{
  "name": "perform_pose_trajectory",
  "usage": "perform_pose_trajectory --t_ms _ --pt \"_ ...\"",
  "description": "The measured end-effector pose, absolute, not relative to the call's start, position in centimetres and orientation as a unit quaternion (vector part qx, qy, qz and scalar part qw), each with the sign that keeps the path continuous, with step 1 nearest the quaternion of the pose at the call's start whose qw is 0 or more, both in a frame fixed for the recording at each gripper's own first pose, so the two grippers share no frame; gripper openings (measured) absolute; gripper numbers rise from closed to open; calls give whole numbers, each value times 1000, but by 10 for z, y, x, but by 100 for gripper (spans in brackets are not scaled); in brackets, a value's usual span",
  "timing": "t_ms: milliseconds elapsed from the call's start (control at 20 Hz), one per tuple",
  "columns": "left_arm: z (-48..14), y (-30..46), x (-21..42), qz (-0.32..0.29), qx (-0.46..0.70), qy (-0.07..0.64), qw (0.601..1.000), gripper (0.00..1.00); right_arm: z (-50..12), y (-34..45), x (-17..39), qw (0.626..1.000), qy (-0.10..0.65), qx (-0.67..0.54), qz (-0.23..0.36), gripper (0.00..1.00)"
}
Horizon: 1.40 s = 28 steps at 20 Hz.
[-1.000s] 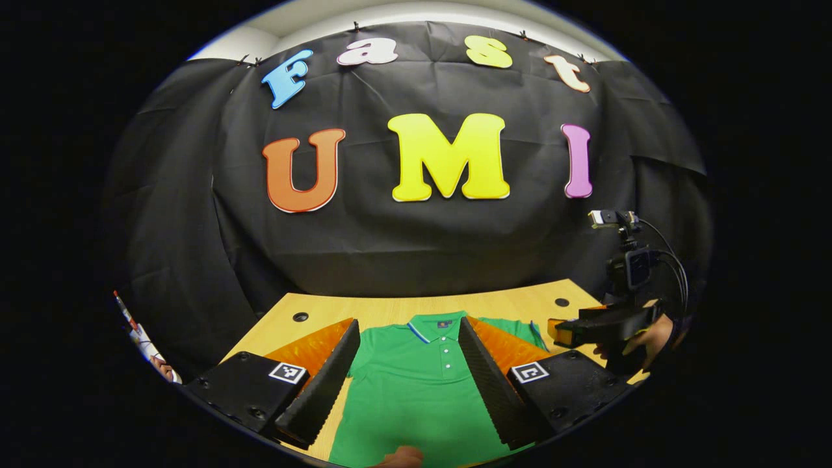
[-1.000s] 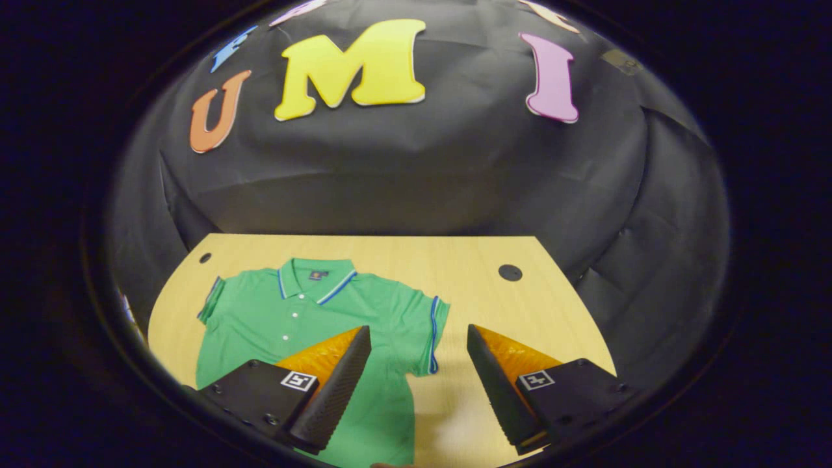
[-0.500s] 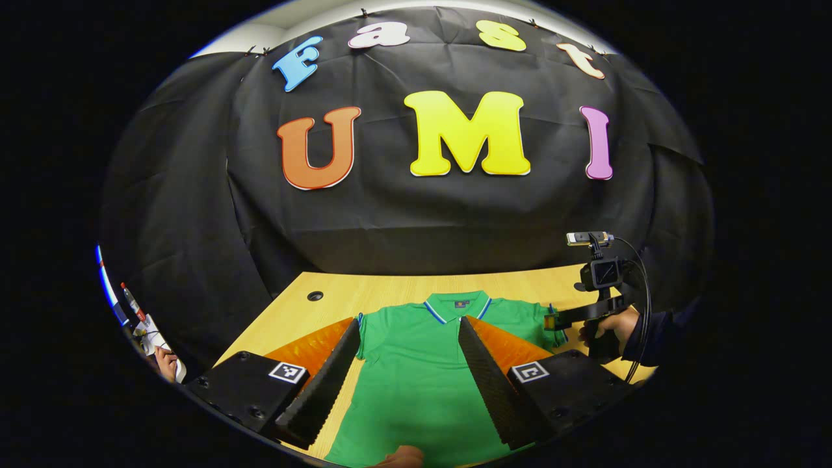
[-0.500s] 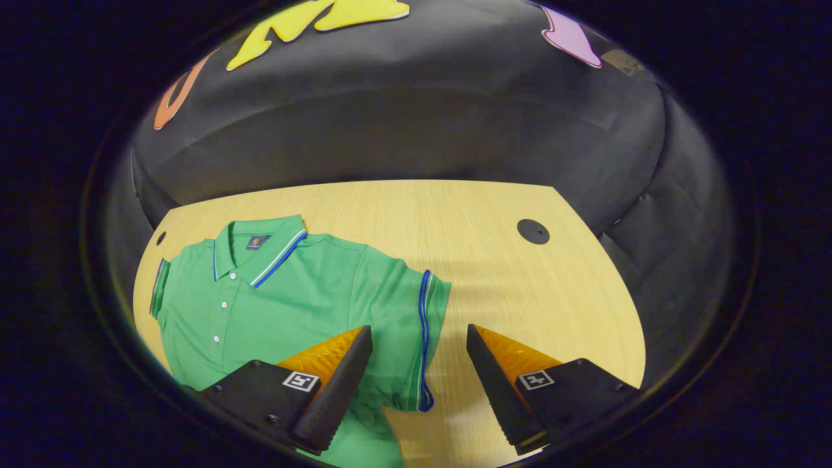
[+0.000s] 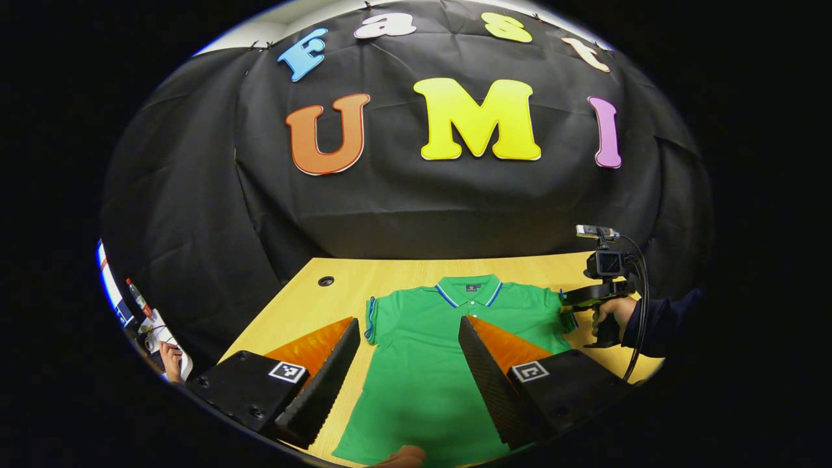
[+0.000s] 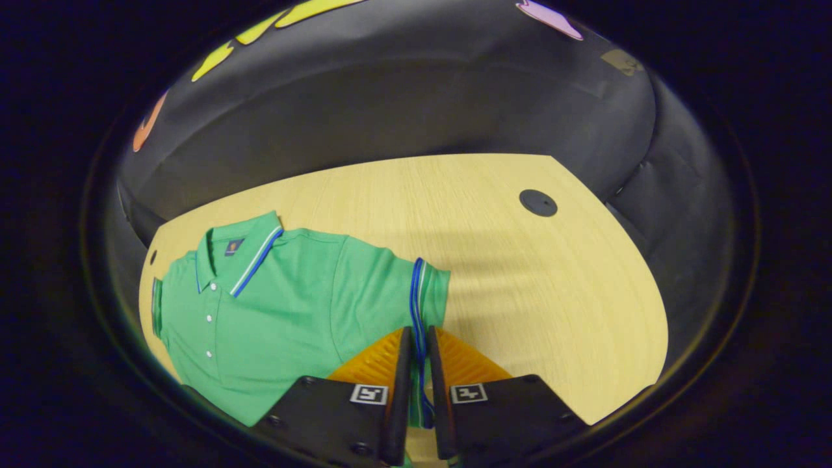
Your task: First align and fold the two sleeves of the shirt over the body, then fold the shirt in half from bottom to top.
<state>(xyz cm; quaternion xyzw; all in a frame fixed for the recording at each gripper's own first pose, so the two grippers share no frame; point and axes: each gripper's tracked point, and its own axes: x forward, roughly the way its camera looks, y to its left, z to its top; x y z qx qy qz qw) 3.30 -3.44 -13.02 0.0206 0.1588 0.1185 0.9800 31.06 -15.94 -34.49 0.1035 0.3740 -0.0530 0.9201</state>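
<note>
My right gripper (image 6: pixel 416 364) has its two fingers pressed together on the blue-trimmed cuff of the shirt's right sleeve (image 6: pixel 426 292), so that cuff edge runs straight up the narrow slot between them. The green polo shirt (image 6: pixel 279 305) lies flat on the wooden table (image 6: pixel 533 279), collar (image 6: pixel 244 257) toward the booth's back wall and hem toward me. Taking the collar as my landmark, the sleeve I am pinching sits out to the right of it and a little nearer me, and the body lies between the two. So the fold I judge to be coming runs from the cuff inward toward the collar line, across the shirt's long axis rather than along it.

My left gripper (image 5: pixel 409 370) is spread wide, nothing between its fingers, and it hovers over the lower body of the shirt, nearer me than the collar (image 5: pixel 469 290). The left sleeve (image 5: pixel 372 318) lies to the left of the collar, just beyond my left finger's tip and not yet gripped. In the left gripper view I also see my right gripper (image 5: pixel 572 300) at the far sleeve, right of the collar, with my hand (image 5: pixel 614 312) around its handle. The left claw is the nearer one to the left sleeve.
</note>
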Motion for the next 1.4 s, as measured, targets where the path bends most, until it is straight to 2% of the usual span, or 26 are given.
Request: perform_pose_trajectory --t_ms 100,150,200,500,800,1150,1400 --pt "-132 -32 32 123 19 163 979 99 -344 -160 312 922 371 101 -50 14" --pt "-132 -31 30 124 17 164 978 99 -342 -162 312 923 369 97 -50 14" --pt "-133 -30 29 127 16 165 978 99 -345 -161 312 924 368 94 -48 8" --pt "-131 -21 20 137 21 157 978 99 -327 -166 310 930 352 91 -59 8" --pt "-122 -19 5 137 11 144 980 98 -278 -141 303 947 313 72 -33 8" --pt "-125 18 -19 166 -17 138 976 99 -234 -46 305 959 281 26 31 8" --pt "-123 57 -41 198 -22 128 972 99 -229 39 303 957 278 5 79 8"
